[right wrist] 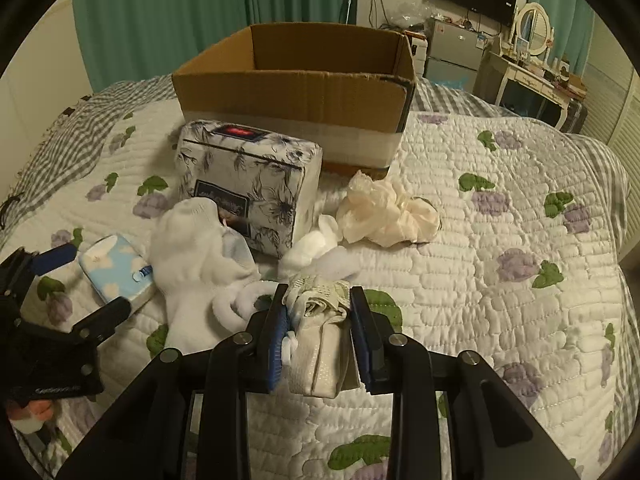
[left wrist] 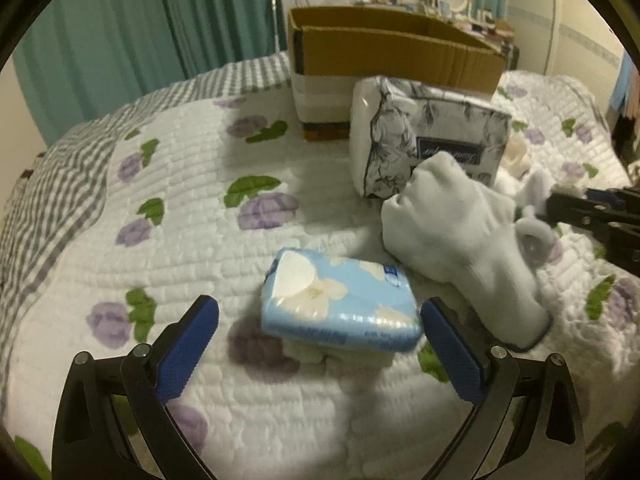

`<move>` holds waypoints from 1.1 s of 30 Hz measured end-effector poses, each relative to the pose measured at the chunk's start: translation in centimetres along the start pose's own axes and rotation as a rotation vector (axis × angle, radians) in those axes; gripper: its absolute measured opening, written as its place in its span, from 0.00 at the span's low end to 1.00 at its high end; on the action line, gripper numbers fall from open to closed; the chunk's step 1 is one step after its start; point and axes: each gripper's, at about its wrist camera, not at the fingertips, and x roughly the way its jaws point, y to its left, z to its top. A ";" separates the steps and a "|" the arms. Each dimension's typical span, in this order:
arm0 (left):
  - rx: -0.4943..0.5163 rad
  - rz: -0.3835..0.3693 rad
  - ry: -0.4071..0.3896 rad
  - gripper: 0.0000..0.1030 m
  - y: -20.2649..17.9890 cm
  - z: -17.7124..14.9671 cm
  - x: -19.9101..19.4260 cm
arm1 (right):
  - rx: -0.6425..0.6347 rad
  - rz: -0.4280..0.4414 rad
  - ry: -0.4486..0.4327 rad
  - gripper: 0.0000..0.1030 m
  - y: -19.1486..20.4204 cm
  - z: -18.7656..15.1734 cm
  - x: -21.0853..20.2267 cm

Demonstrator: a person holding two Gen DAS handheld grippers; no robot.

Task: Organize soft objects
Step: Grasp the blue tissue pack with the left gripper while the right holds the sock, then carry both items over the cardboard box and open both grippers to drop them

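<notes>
Tissue pack [left wrist: 340, 308] — long axis crosswise, between spread left jaws | right jaws pinch cream cloth [right wrist: 320, 344]

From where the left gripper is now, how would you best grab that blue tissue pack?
Grip the blue tissue pack across its two short ends, coming straight ahead and down. It lies flat on the quilt with its length spanning the gap between the left gripper jaws, which stand open on either side, so closing should pinch the soft pack.
</notes>
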 end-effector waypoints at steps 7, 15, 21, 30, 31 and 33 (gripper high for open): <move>0.058 0.009 0.007 0.71 -1.2 0.4 1.5 | 0.006 0.016 0.000 0.28 -0.1 0.1 0.2; 0.095 -0.004 -0.018 0.70 -1.5 0.7 -0.4 | 0.006 0.003 -0.026 0.28 -0.1 0.0 -1.5; 0.060 -0.033 -0.119 0.70 -0.4 2.8 -5.6 | 0.003 0.001 -0.115 0.28 -0.2 1.3 -6.0; 0.017 -0.039 -0.283 0.70 0.9 8.0 -12.0 | -0.048 0.004 -0.273 0.28 -0.4 6.8 -12.2; 0.016 -0.032 -0.300 0.70 0.7 8.7 -12.3 | -0.054 0.007 -0.286 0.28 -0.4 7.5 -12.5; 0.021 -0.016 -0.341 0.70 0.5 10.5 -12.8 | -0.065 0.015 -0.316 0.28 -0.5 9.6 -12.7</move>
